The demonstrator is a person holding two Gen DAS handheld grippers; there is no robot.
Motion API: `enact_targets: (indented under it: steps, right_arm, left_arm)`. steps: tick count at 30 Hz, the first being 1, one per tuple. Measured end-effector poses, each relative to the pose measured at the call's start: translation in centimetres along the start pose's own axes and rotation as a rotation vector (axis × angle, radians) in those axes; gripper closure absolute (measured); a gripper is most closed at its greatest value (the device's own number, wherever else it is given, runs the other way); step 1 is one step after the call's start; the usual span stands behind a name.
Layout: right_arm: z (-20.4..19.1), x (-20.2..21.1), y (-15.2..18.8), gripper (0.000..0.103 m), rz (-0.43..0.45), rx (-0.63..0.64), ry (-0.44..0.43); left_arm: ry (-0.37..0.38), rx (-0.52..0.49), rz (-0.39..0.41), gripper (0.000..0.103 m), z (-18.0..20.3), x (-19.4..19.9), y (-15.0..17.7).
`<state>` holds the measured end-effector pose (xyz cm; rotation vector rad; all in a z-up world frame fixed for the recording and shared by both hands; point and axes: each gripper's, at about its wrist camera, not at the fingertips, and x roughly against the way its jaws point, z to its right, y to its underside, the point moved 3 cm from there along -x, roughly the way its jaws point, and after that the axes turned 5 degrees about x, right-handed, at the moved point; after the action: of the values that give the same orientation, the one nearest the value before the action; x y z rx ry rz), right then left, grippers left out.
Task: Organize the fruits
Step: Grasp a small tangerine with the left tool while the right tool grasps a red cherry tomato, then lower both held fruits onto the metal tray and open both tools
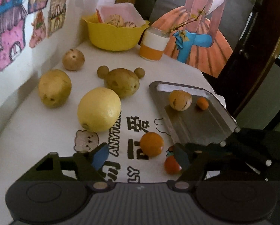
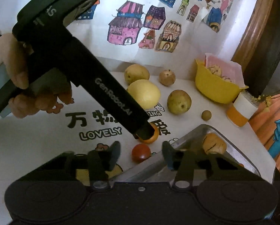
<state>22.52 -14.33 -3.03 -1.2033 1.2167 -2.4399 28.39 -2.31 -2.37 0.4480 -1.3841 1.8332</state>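
Reaching down over the white printed tablecloth, the left gripper has its blue-padded fingers spread wide on either side of a small round orange fruit, not clamping it; from the right wrist view its long black body crosses the scene and hides part of that orange fruit. A small red tomato-like fruit lies just beside the orange one, partly behind one finger. The right gripper is also spread open and holds nothing, with the red fruit between its fingers and the edge of the grey metal tray under one of them. On the tray sit a tan striped round fruit and a tiny orange fruit. Farther back lie a large pale yellow lemon-like fruit, several brown-green potato-like pieces, a yellow plastic bowl and an orange-and-white cup. A hand grips the left handle.
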Motion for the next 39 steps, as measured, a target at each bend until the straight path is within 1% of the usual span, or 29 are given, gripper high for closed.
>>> enact_targets:
  steps: [2,4,8,10,12,14,21,25,27,30,33,36,39]
  right_arm:
    - [0.0,-0.4,0.1,0.064,-0.007,-0.001,-0.007]
    - [0.0,-0.9,0.1,0.067,-0.023,-0.005,-0.004]
    - [-0.2,-1.1,-0.1,0.074,-0.027,-0.001,0.007]
    - [-0.5,-1.2,-0.1,0.079,-0.028,0.027,0.029]
    - [-0.5,-1.1,0.0,0.079,-0.028,0.033,0.033]
    - [-0.4,-1.1,0.1,0.079,-0.026,0.022,0.032]
    - [-0.6,-0.7,0.2,0.080,-0.008,0.026,0.041]
    - [-0.8,0.2,0.1,0.080,0.011,0.026,0.057]
    - [-0.7,0.6,0.0,0.080,0.021,0.021,0.068]
    - [-0.5,1.5,-0.4,0.080,0.039,0.022,0.091]
    - [0.2,2.6,-0.8,0.079,0.068,0.028,0.134]
    - [1.9,3.4,-0.7,0.079,0.077,0.007,0.173]
    - [4.2,3.7,0.4,0.079,0.054,0.005,0.215]
  left_arm:
    - [0.011,0.006,0.002,0.036,0.0,-0.3,-0.1]
    - [0.010,0.003,-0.004,0.047,0.1,-0.7,-0.2]
    - [0.031,0.002,-0.010,0.057,0.3,-1.1,-0.1]
    - [0.048,0.009,-0.018,0.065,0.4,-1.3,-0.2]
    - [0.056,0.020,-0.021,0.070,0.5,-1.3,-0.2]
    - [0.050,0.021,-0.019,0.071,0.7,-1.3,-0.2]
    - [-0.048,0.041,-0.006,0.071,0.5,-0.3,-0.4]
    - [-0.073,0.053,0.013,0.071,0.2,0.8,-0.3]
    - [-0.078,0.052,0.021,0.071,0.2,1.4,-0.3]
    - [-0.065,0.069,0.046,0.071,0.2,2.0,-0.6]
    - [-0.065,0.066,0.076,0.071,0.9,2.5,-1.4]
    - [-0.045,0.054,0.104,0.071,2.2,2.5,-2.2]
    - [-0.022,0.049,0.119,0.071,3.8,1.6,-2.9]
